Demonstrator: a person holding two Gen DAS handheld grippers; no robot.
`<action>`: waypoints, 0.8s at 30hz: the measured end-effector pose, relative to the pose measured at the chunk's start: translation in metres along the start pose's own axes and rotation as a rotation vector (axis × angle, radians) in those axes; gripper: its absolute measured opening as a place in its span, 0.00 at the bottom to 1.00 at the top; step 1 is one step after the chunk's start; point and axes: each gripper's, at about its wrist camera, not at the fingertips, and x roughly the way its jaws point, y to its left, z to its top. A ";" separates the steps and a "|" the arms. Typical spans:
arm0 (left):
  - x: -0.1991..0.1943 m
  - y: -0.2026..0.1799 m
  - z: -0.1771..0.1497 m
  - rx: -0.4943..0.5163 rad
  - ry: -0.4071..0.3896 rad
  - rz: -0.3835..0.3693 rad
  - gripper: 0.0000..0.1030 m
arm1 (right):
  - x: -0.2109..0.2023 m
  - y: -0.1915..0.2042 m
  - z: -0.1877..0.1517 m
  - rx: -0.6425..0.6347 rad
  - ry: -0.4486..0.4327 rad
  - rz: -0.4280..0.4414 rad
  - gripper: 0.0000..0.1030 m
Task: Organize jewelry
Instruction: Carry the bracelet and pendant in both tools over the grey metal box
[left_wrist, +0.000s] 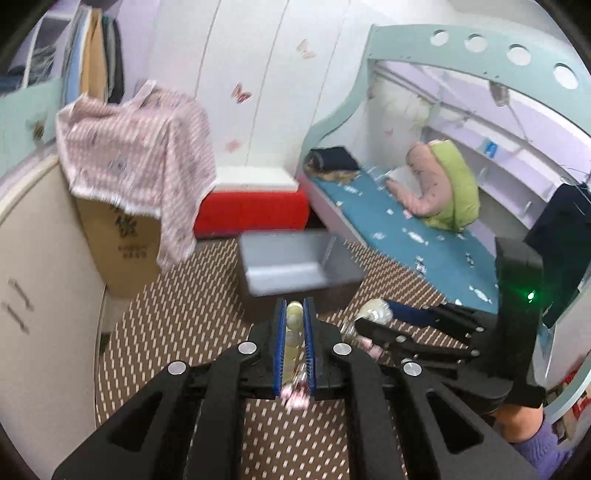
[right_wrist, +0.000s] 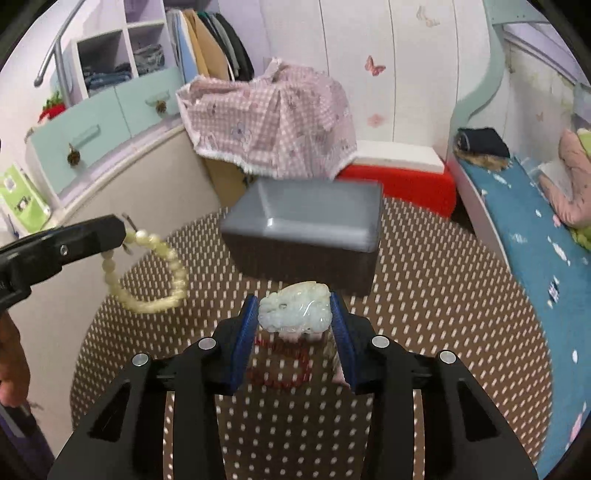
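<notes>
My left gripper is shut on a cream bead bracelet that hangs between its blue pads; from the right wrist view the bracelet dangles in a loop from the left gripper. My right gripper is shut on a pale carved jade pendant, with a red bead string hanging below it. The right gripper also shows in the left wrist view, holding the pendant. An open grey box stands just ahead of both grippers on the brown dotted mat.
A cardboard box draped in pink checked cloth stands behind the grey box. A red and white box is at the back. A bed with a blue sheet lies to the right, a cream cabinet to the left.
</notes>
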 end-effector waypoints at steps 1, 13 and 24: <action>0.001 -0.002 0.008 0.008 -0.005 -0.014 0.07 | -0.001 -0.002 0.007 0.004 -0.010 0.003 0.38; 0.091 0.007 0.066 -0.008 0.108 0.042 0.07 | 0.053 -0.028 0.063 0.055 0.020 -0.011 0.38; 0.151 0.027 0.042 -0.070 0.254 0.066 0.08 | 0.104 -0.022 0.063 0.022 0.115 -0.018 0.38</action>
